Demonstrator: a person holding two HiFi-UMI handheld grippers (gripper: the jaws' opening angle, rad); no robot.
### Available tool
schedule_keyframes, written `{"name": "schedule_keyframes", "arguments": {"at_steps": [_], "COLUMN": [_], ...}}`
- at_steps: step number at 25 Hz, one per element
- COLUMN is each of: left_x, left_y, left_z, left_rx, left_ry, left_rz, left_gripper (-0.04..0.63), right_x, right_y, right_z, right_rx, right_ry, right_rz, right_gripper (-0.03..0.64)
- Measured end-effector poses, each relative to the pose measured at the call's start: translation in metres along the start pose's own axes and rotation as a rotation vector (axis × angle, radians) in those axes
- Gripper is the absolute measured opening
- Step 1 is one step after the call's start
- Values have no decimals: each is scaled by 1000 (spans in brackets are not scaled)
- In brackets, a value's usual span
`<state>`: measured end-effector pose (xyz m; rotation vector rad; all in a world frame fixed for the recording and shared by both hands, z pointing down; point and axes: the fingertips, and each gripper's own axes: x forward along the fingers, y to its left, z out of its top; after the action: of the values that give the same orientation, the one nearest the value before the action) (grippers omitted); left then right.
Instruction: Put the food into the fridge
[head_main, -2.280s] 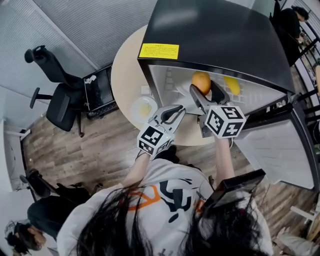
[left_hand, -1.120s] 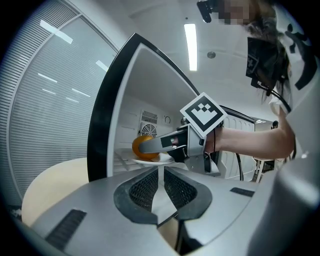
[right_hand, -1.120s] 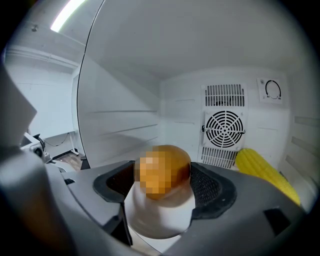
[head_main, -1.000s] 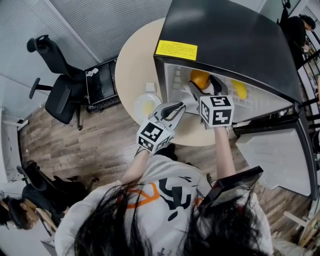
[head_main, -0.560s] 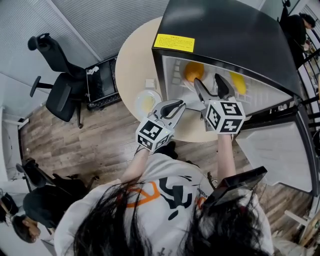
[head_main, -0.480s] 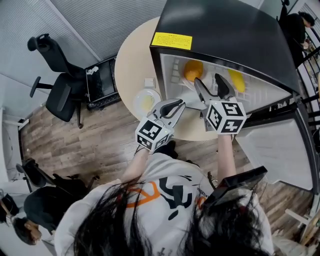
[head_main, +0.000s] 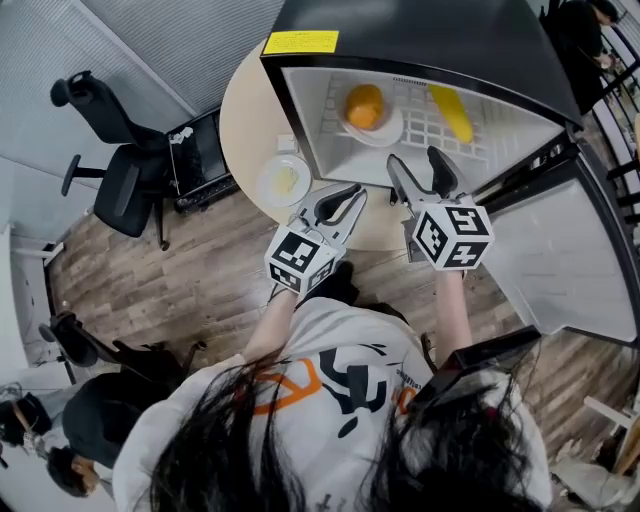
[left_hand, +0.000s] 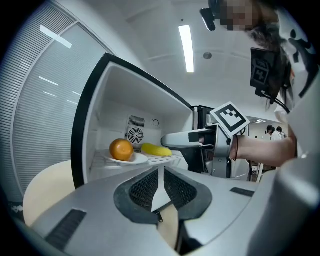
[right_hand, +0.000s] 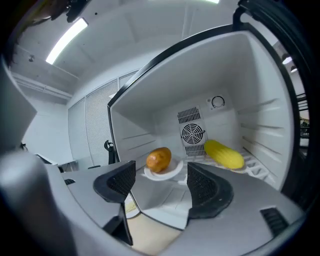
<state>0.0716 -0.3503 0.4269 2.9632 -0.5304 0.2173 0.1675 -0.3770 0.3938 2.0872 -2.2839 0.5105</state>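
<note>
Fridge (head_main: 430, 30): stands on the round table (head_main: 250, 110), door (head_main: 560, 260) swung open at the right.
Orange (head_main: 364, 105): round, on a white plate (head_main: 392, 130) at the left half of the wire shelf (head_main: 420, 125), toward the back wall.
Yellow oblong food (head_main: 452, 112): lies flat on the right half of the shelf, apart from the plate. Long axis runs back to front, slightly slanted; far end points at the fan grille in the back wall, near end at the front right corner.
Left gripper (head_main: 345, 197): over the table's near edge, outside the fridge's front left corner, aimed at the opening. Jaws almost together, only a thin slit between the pads, nothing in it.
Right gripper (head_main: 415, 165): at the front edge of the shelf, aimed inward. Jaws spread wide, empty; orange and yellow food lie well beyond the tips.
Small plate (head_main: 284, 180): on the table's left edge, just beside the fridge's front left corner, something pale yellow on it.
Office chair (head_main: 115, 190): on the wood floor, left of the table.
</note>
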Motion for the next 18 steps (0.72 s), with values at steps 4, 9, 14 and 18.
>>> {"name": "schedule_keyframes", "arguments": {"at_steps": [4,9,14,18], "left_x": [-8,-18,-37,-52], "left_y": [-30,-70,-104,-121], "left_z": [-8,-29,-51,-58], "left_rx": [-13,-27,-35,-29], "left_ry": [12,43,87,109], "left_rz": [12,42,87,128], "left_gripper": [29,29,29,29], "right_x": [-35,-72,-102,-118], "right_y": [1,3,13,24], "right_z": [-17,-42,-75,-93], "right_rx": [26,59,78,101], "right_ry": [9,27,73,96], "right_rz": [6,36,88,133], "right_gripper": [325,301,284,264]}}
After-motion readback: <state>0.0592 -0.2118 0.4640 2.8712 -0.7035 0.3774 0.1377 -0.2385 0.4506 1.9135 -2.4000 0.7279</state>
